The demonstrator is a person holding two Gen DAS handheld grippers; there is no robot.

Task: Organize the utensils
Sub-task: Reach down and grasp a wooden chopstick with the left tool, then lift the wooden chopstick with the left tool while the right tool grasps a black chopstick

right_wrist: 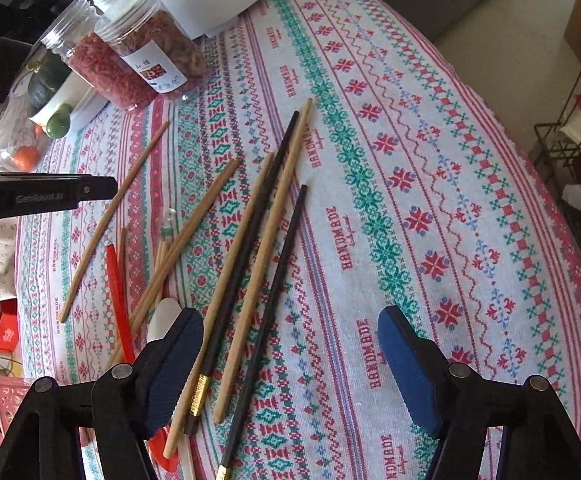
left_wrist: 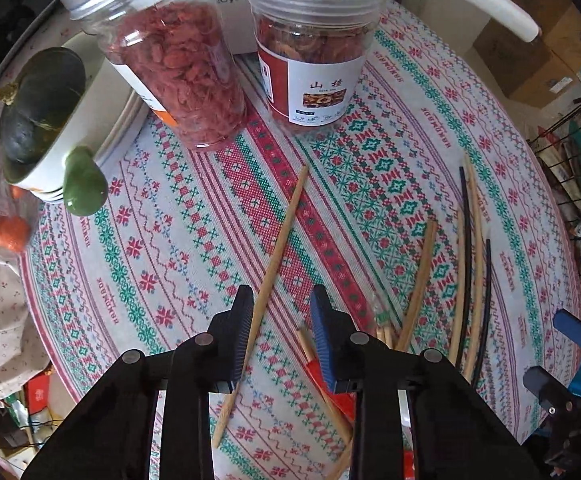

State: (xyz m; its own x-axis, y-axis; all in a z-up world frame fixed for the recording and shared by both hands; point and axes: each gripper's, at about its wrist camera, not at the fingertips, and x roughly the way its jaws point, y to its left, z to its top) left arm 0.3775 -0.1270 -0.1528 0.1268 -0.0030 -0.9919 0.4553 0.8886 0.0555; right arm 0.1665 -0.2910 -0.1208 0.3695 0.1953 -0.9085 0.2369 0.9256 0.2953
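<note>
My left gripper (left_wrist: 280,300) hangs low over the patterned table (left_wrist: 430,92), its fingers (left_wrist: 242,320) spread apart with nothing pinched. A lone bamboo chopstick (left_wrist: 278,248) lies flat on the cloth and runs under the inner edge of the left-hand finger, pointing away toward the two clear jars of red dried fruit, the tilted jar (left_wrist: 174,68) and the labelled jar (left_wrist: 310,52), which stand near the far edge. Beside the other finger lie a red spoon handle (left_wrist: 314,368) and the ends of more bamboo sticks.

My right gripper (right_wrist: 290,344) is spread wide, also empty, above the main scatter near the table's near edge. Between and just beside its fingers (right_wrist: 406,360) lie two black chopsticks, the one with a gold band (right_wrist: 246,248) and the thinner one (right_wrist: 274,296), together with two long bamboo chopsticks (right_wrist: 266,240), all roughly parallel and touching or overlapping. Toward the left edge of that scatter are a white spoon (right_wrist: 162,318), a red utensil (right_wrist: 118,292) and more loose bamboo sticks (right_wrist: 194,224). A dark green squash (left_wrist: 38,104) sits in a white bowl (left_wrist: 66,148) at the table's far left corner.
</note>
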